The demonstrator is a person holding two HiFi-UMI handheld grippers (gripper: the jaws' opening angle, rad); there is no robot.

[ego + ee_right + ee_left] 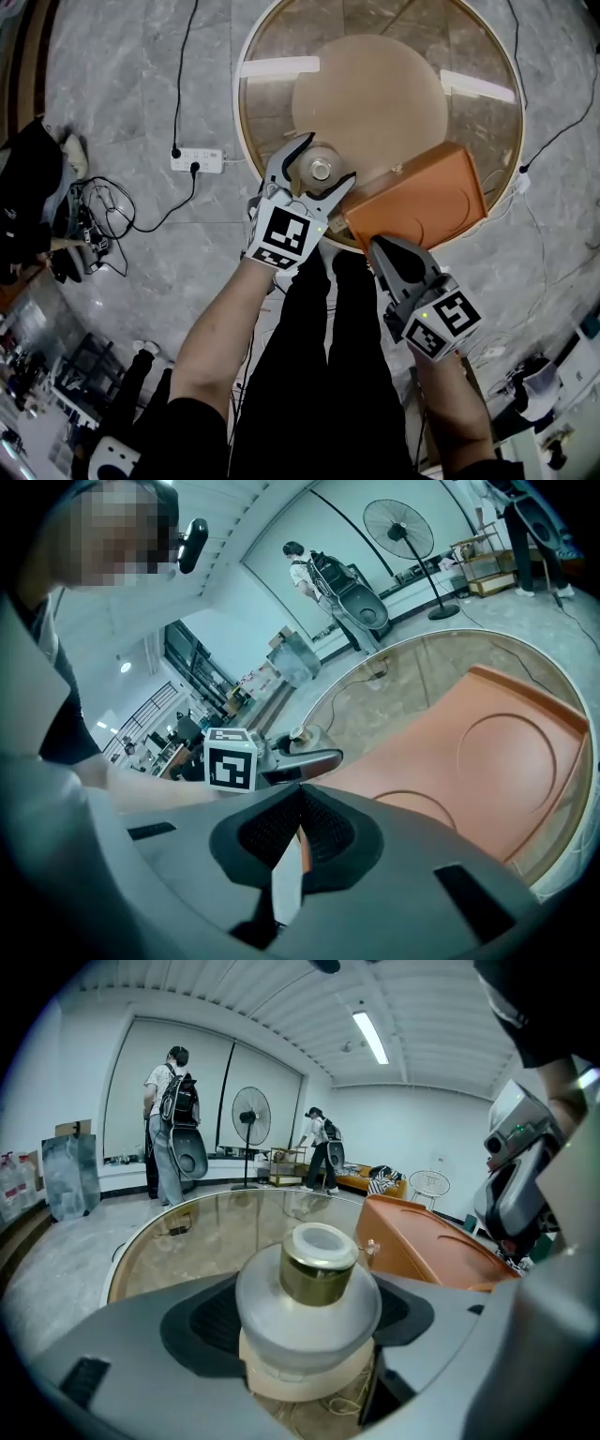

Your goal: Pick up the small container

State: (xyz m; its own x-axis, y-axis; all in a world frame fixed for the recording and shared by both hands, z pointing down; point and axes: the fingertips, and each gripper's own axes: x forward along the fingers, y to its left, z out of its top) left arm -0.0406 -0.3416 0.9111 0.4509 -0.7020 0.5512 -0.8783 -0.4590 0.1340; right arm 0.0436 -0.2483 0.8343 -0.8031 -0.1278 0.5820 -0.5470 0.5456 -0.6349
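Note:
The small container (320, 170) (309, 1288) is a frosted glass jar with a gold neck. It stands at the near edge of the round glass table (246, 141). My left gripper (328, 159) (309, 1344) has its jaws spread wide, one on each side of the jar, and I see no pad pressing on it. To its right lies an orange tray (422, 192) (469, 752), hanging slightly over the table edge. My right gripper (377, 246) (295, 841) is shut on the tray's near corner. The left gripper (281, 761) and the jar (300, 735) also show in the right gripper view.
A round wooden base (366, 94) shows through the glass top. On the marble floor lie a white power strip (197, 159) and cables. The person's legs are directly below the table edge. Two people and a standing fan (250, 1115) are far across the room.

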